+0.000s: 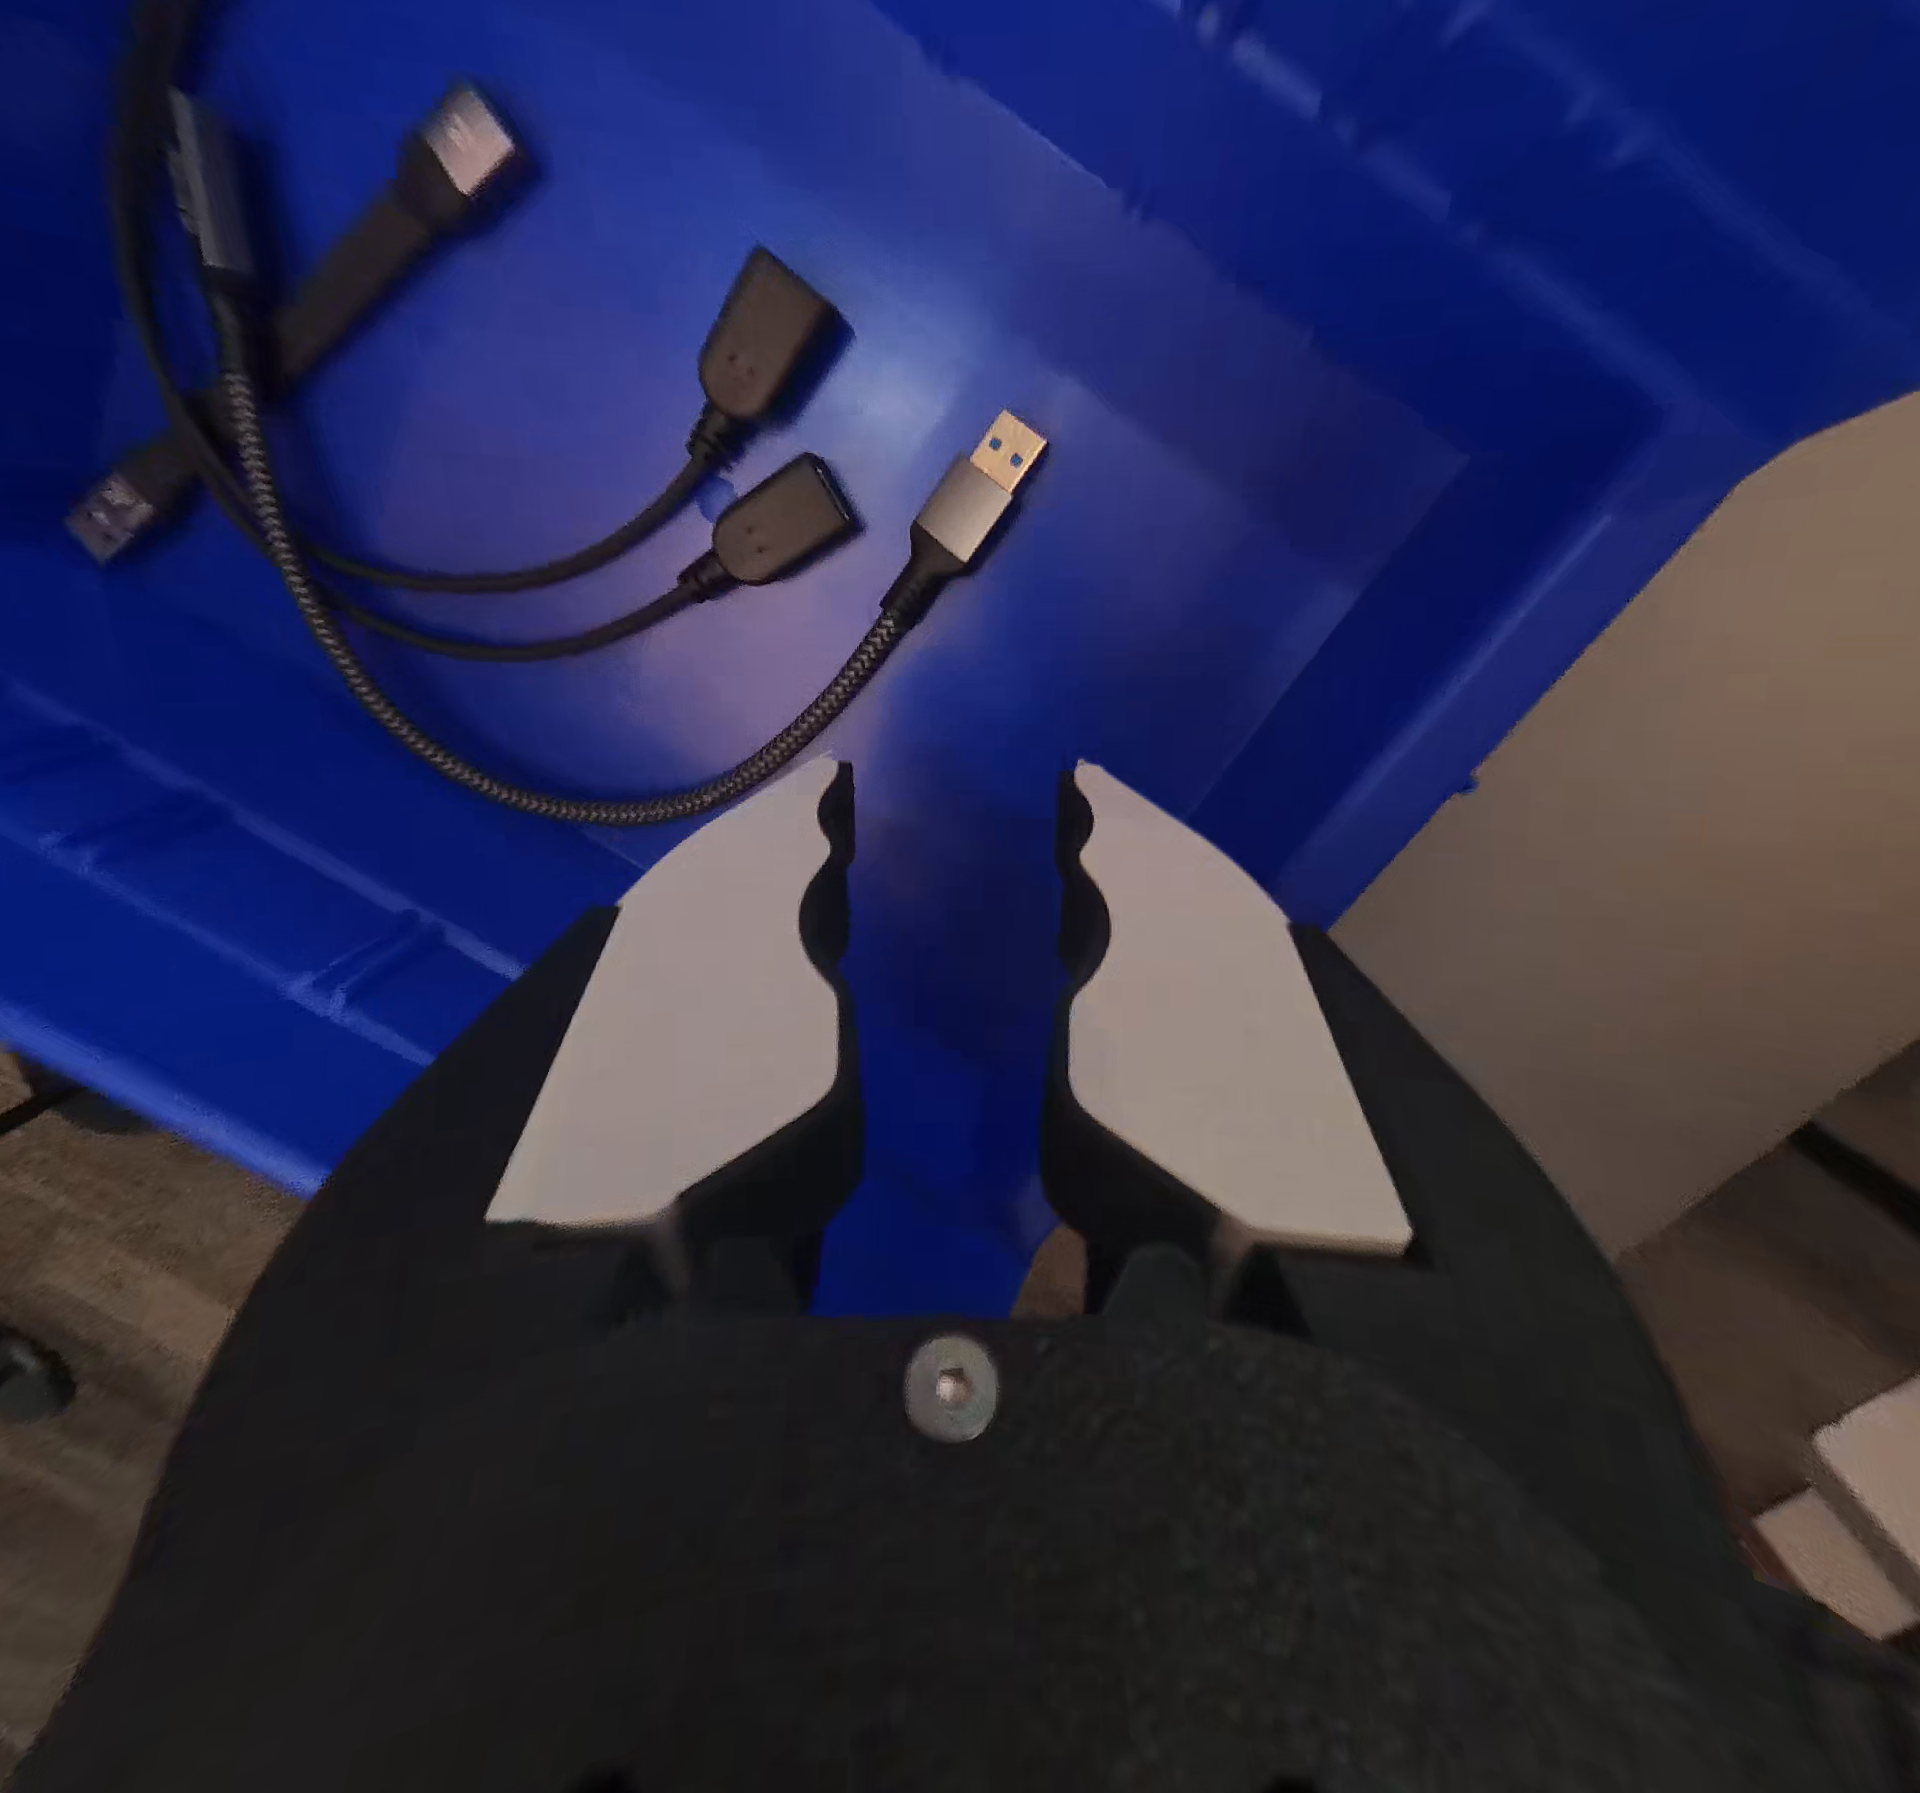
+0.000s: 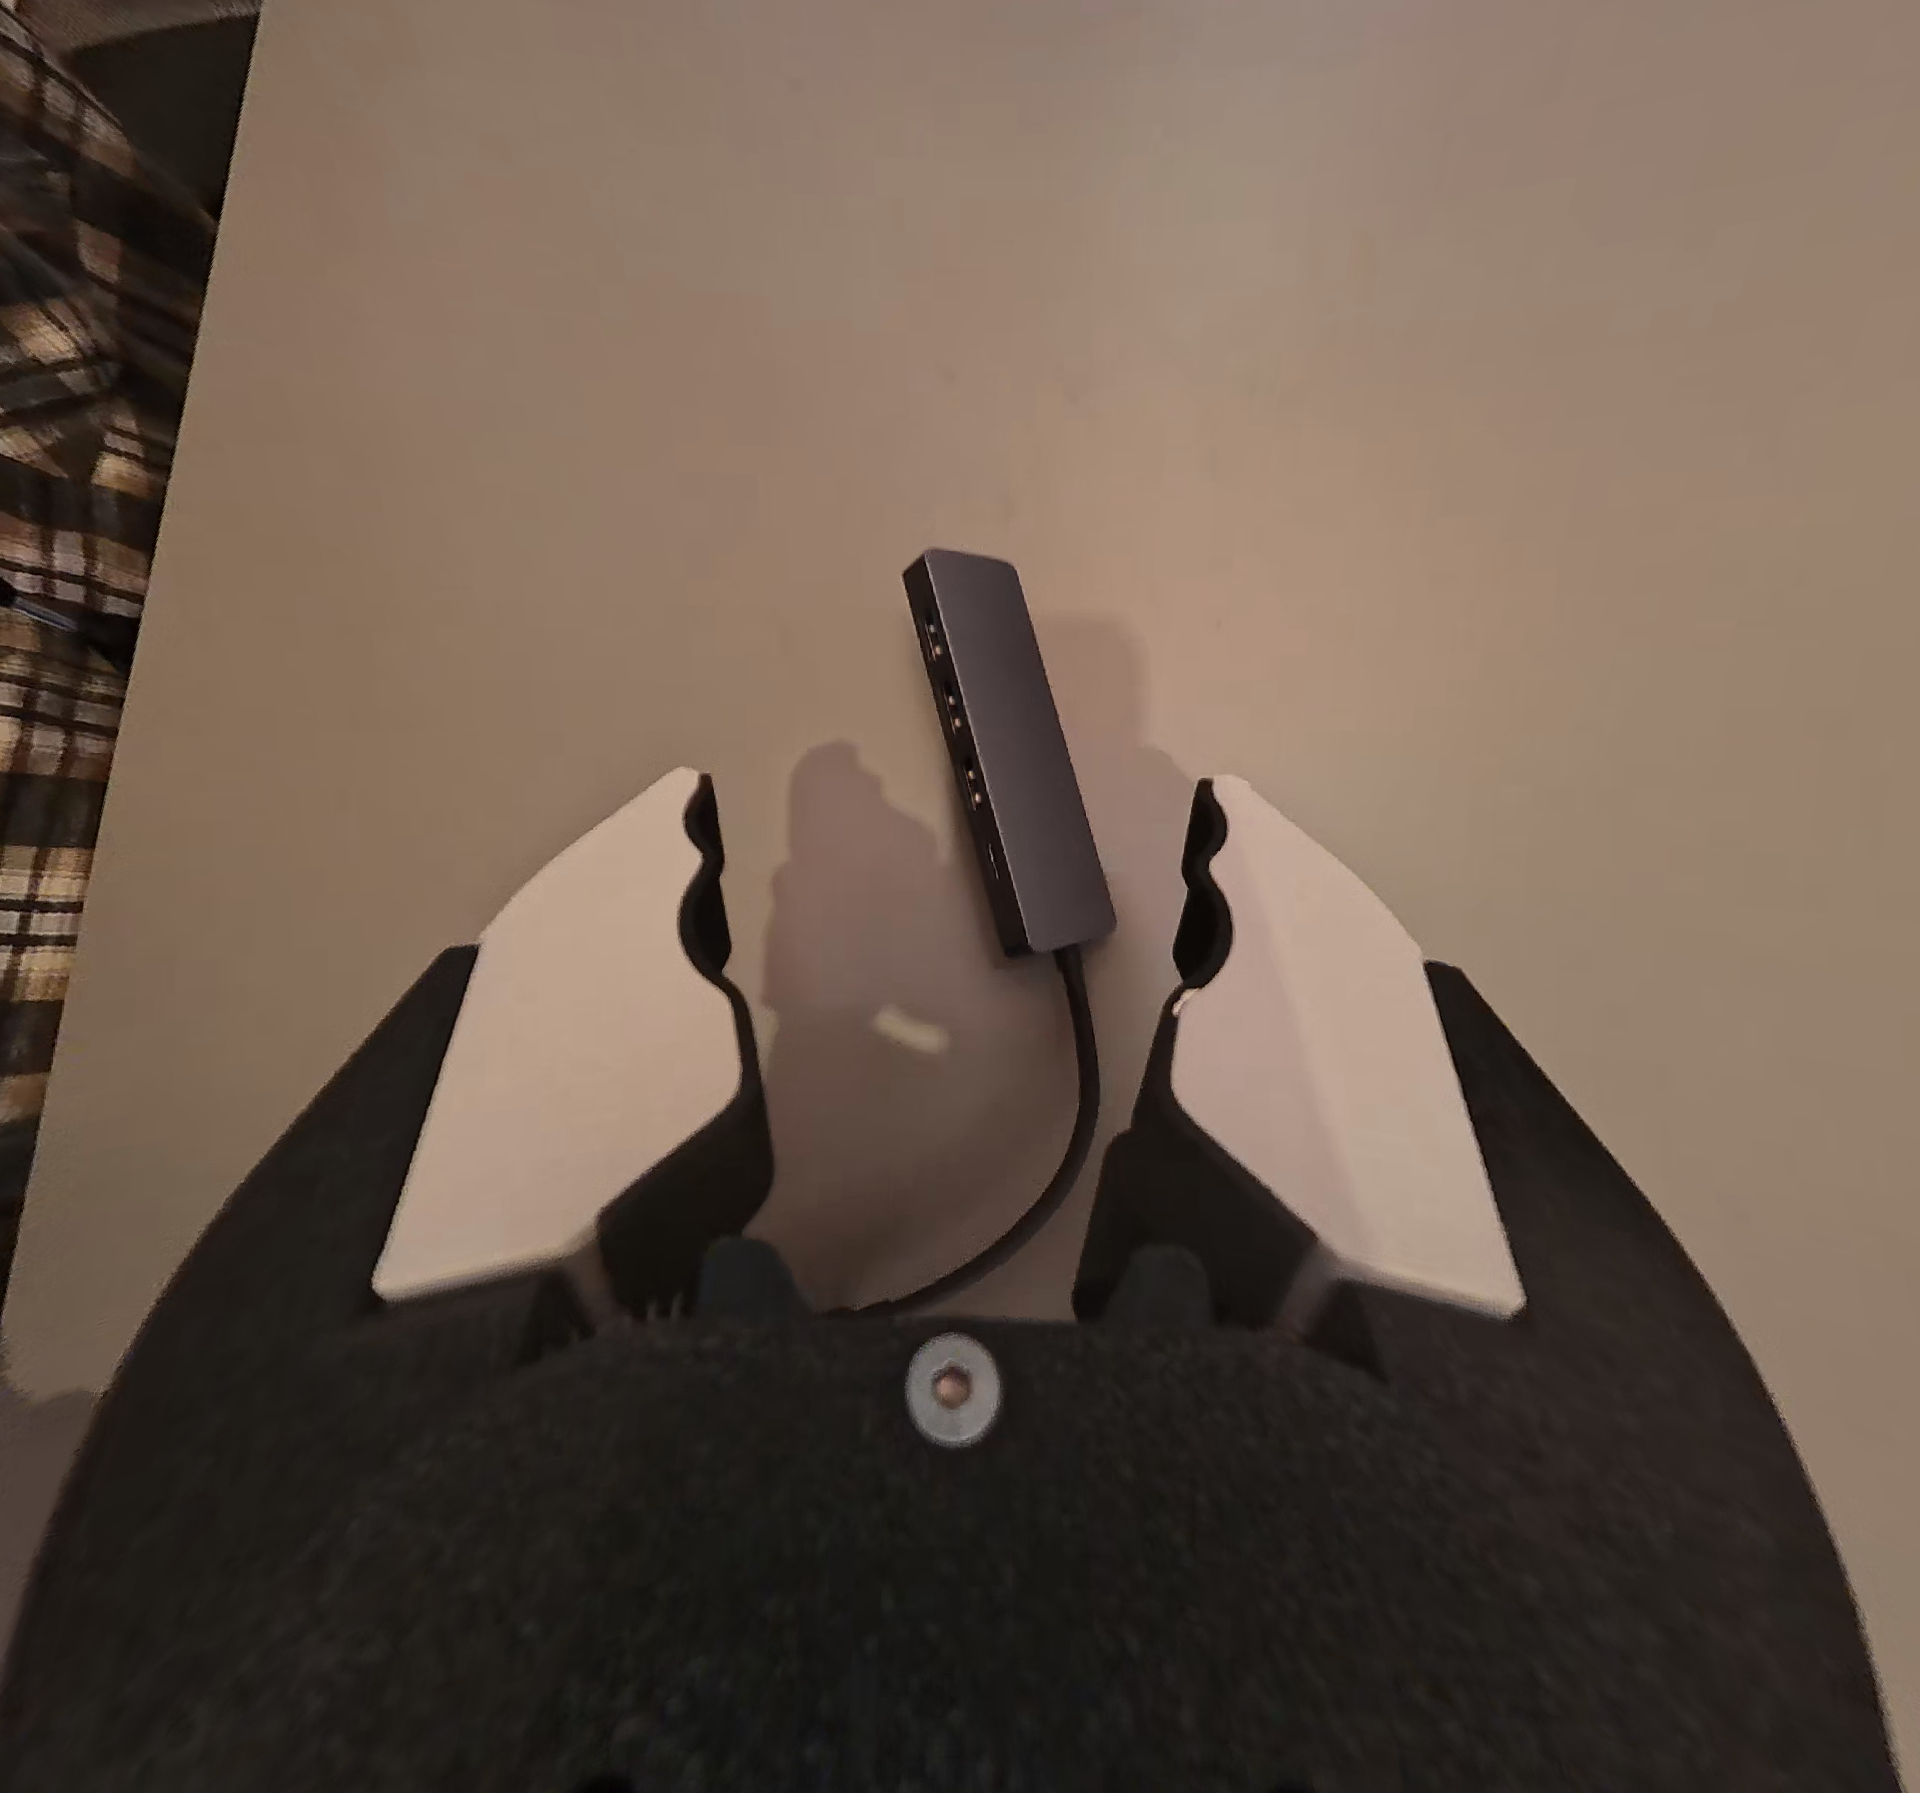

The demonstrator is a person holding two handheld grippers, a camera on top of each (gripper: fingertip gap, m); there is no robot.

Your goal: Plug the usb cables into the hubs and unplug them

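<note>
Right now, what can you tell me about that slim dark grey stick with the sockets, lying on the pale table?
The slim dark grey metal-looking USB hub is a flat, elongated bar lying on the beige tabletop, slightly angled. A row of ports runs along its left side, all empty. A short black cable leaves its near end and curves toward the camera. It lies ahead of the open right gripper, whose white fingers flank it without touching. Nothing else touches it but the table.
</note>
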